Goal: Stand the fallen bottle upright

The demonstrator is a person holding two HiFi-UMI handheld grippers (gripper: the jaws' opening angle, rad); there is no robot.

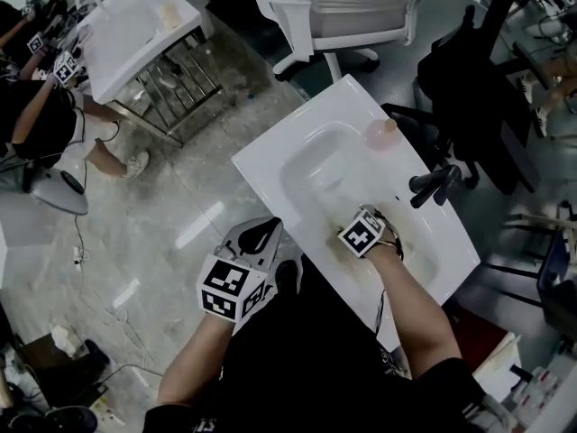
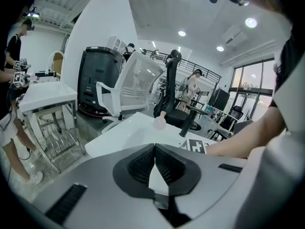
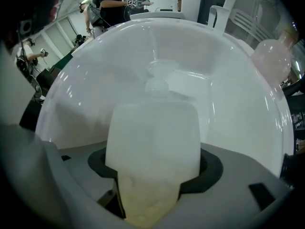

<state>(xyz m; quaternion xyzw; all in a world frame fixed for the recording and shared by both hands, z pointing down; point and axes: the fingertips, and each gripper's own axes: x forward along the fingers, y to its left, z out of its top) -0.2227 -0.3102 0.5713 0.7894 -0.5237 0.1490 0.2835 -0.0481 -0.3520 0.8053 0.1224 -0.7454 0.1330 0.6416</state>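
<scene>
A translucent white bottle [image 3: 152, 137] fills the space between the jaws of my right gripper [image 3: 153, 175], whose black pads sit against both its sides. Its cap [image 3: 156, 85] points toward the drain [image 3: 161, 68] of the white sink [image 1: 270, 165]. In the head view that gripper's marker cube [image 1: 363, 234] hangs low over the basin, pointing straight down and hiding the bottle. My left gripper [image 2: 155, 150] is off the sink's left edge over the floor. Its jaws are shut with nothing in them, and it also shows in the head view [image 1: 260, 234].
A pink round bottle [image 1: 380, 135] stands on the sink's far rim next to a black faucet [image 1: 435, 186]. A white office chair [image 1: 343, 12] and a black chair [image 1: 469, 70] stand behind the sink. Another white sink stand [image 1: 135, 16] and people [image 1: 36, 106] are at the left.
</scene>
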